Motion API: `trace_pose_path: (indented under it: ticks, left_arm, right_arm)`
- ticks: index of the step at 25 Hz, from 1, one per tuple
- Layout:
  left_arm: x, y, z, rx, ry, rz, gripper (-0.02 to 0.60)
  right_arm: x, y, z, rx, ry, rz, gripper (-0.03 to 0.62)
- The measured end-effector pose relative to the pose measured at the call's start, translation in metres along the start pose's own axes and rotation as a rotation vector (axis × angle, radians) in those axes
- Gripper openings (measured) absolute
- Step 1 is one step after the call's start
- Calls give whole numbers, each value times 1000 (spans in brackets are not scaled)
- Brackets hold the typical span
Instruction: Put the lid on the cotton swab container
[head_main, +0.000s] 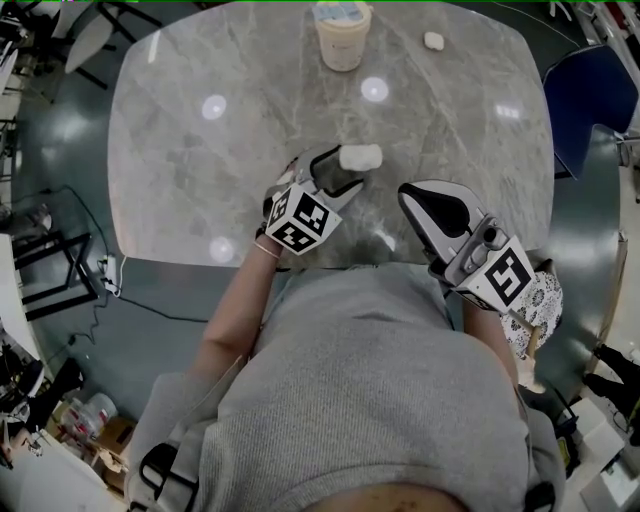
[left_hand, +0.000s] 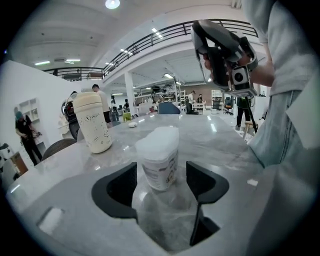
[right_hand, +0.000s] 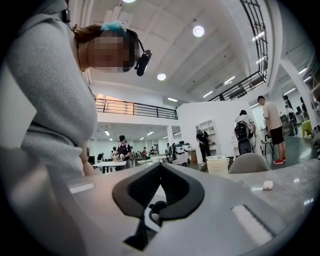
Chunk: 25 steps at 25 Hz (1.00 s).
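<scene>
The cotton swab container (left_hand: 160, 170), a small clear tub with a printed label, stands upright on the marble table (head_main: 200, 170). Its white lid (left_hand: 159, 141) rests on top of it. My left gripper (left_hand: 161, 174) is open, its black pads on either side of the tub with a gap on each side. From the head view, the container (head_main: 360, 157) sits just beyond the left gripper (head_main: 345, 176). My right gripper (head_main: 410, 195) hovers to the right of it, near the table's front edge, shut with nothing in it; its jaw tips (right_hand: 160, 167) meet.
A cream tumbler (head_main: 342, 38) stands at the table's far edge, with a small white object (head_main: 433, 41) to its right. A blue chair (head_main: 590, 95) stands off the table's right side. People stand in the hall behind.
</scene>
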<state>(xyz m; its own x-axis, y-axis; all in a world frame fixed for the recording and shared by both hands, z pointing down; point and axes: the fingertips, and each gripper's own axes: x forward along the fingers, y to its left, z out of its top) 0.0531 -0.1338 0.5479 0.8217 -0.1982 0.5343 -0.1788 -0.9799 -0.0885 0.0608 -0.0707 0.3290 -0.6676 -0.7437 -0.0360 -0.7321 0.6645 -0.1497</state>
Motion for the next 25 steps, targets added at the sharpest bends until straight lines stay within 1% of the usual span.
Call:
trace_pose_path:
  ticks: [5, 7, 9, 11, 16, 19, 22, 24, 25]
  left_arm:
    - [-19, 6, 7, -22, -37, 56, 307]
    - [-29, 12, 14, -39, -64, 79, 307]
    - [-41, 19, 25, -80, -100, 99, 307]
    - [-53, 25, 37, -110, -143, 123, 307]
    - [-75, 35, 68, -121, -229, 176, 307]
    - [-90, 42, 85, -154, -298, 206, 307]
    - [-104, 47, 95, -178, -336, 233, 305]
    - [-111, 50, 100, -189, -354, 248, 288]
    - [-114, 51, 102, -193, -363, 253, 268]
  right_arm:
    - [1, -5, -6, 0, -1, -14, 3]
    - [2, -6, -7, 7, -1, -21, 3]
    - [3, -7, -7, 19, -4, -27, 3]
    - [2, -10, -10, 9, -5, -27, 3]
    - [1, -15, -14, 0, 4, -36, 3]
    - [2, -18, -14, 3, 8, -47, 3]
    - [4, -20, -12, 1, 6, -59, 3]
    - [5, -21, -12, -2, 3, -69, 3]
    - [5, -21, -11, -3, 3, -73, 3]
